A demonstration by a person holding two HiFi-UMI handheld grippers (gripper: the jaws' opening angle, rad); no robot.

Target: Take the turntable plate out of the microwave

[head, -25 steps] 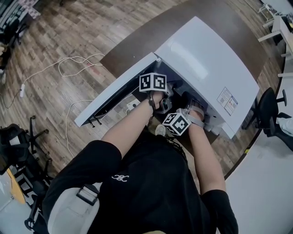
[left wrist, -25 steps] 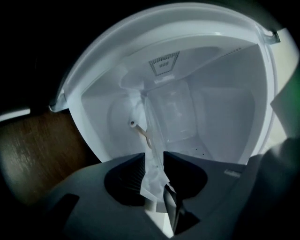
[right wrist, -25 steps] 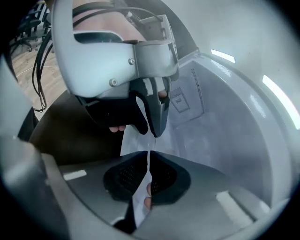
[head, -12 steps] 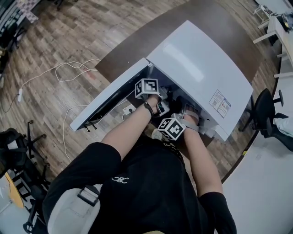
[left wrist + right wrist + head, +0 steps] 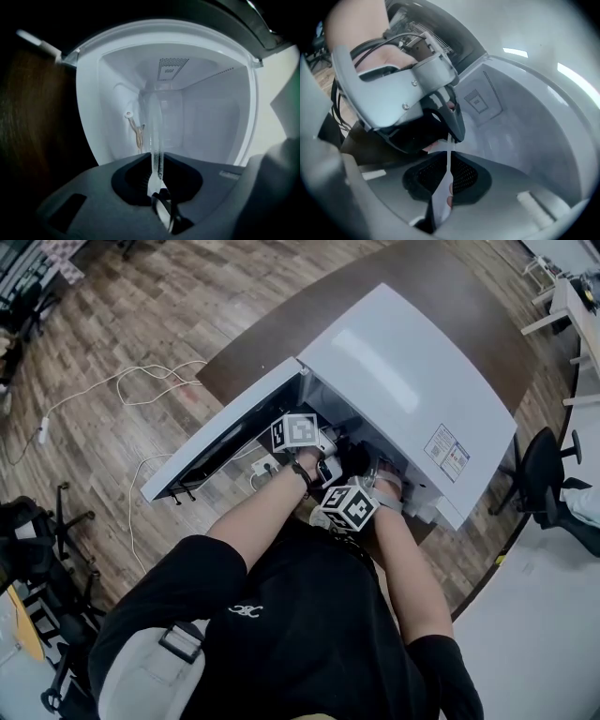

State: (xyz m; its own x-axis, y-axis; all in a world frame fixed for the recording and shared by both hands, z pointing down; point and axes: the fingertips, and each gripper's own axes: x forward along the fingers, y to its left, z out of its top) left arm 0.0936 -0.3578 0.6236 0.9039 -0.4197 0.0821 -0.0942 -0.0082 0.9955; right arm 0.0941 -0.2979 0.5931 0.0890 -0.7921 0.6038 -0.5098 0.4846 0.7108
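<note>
Both grippers were in the mouth of the microwave (image 5: 412, 381), which sat on a brown table (image 5: 281, 324) with its door (image 5: 220, 442) swung open to the person's left.

Left gripper (image 5: 157, 187): jaws nearly together, pinched on the rim of the glass plate (image 5: 153, 136). The plate showed edge-on from that camera and ran from the jaws into the white cavity (image 5: 211, 117).

Right gripper (image 5: 446, 187): jaws likewise closed down on the plate's thin edge, with the left gripper facing it from the other side of the rim.

So the plate was held between the two grippers at the cavity opening. I couldn't tell whether it was touching the cavity floor; the head view didn't show the plate at all, as the arms and marker cubes covered it.

A white cable (image 5: 141, 381) lay on the wood floor.
</note>
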